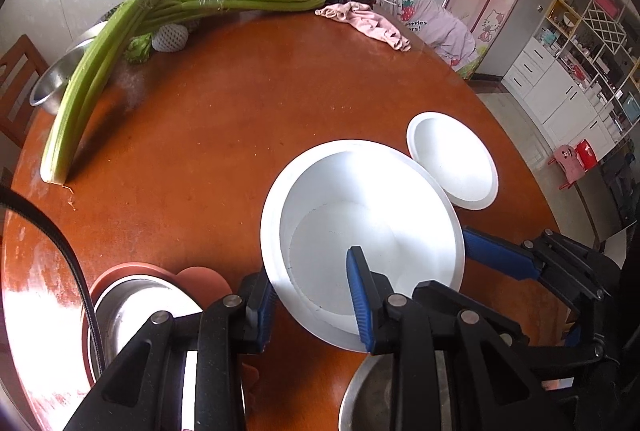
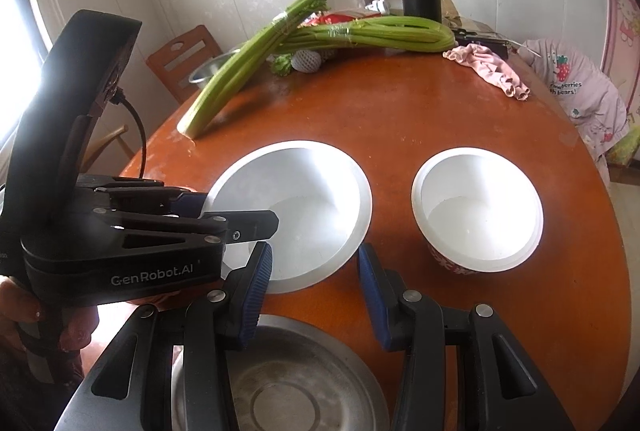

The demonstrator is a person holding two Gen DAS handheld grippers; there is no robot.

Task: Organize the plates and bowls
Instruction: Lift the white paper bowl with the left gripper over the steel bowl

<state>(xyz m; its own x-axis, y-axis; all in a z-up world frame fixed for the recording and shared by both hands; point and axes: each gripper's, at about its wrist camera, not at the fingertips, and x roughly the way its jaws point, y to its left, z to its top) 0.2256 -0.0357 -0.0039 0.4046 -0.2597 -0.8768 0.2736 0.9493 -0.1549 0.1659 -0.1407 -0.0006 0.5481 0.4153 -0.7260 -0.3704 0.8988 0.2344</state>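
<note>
The left gripper, a black linkage frame with ribbed blue pads, points steeply down over the round, glossy reddish-brown wooden table. Its jaws pinch the near rim of the larger white bowl: one pad lies inside the wall, the other outside it. In the right wrist view a hand grips the handle of this tool, and the bowl sits tilted, its near rim raised in the grip.

The right gripper is angled down at the opposite rim of the same bowl. Its jaws straddle that rim, one pad over the inner wall and one outside. In the left wrist view one blue pad lies against the bowl's outer wall. Firm pressure from both pads cannot be confirmed in the frames, but the jaws stand at their narrowest setting, closed on the rim.

The smaller white bowl, smooth inside with a red pattern on its outer wall, stands upright just beside the larger one, apart from both grippers.

A flat, scuffed round stainless steel plate lies on the table under the right gripper. A second steel dish on an orange-red mat lies near the left gripper.

Long, ribbed green celery bundles lie at the far side.
</note>
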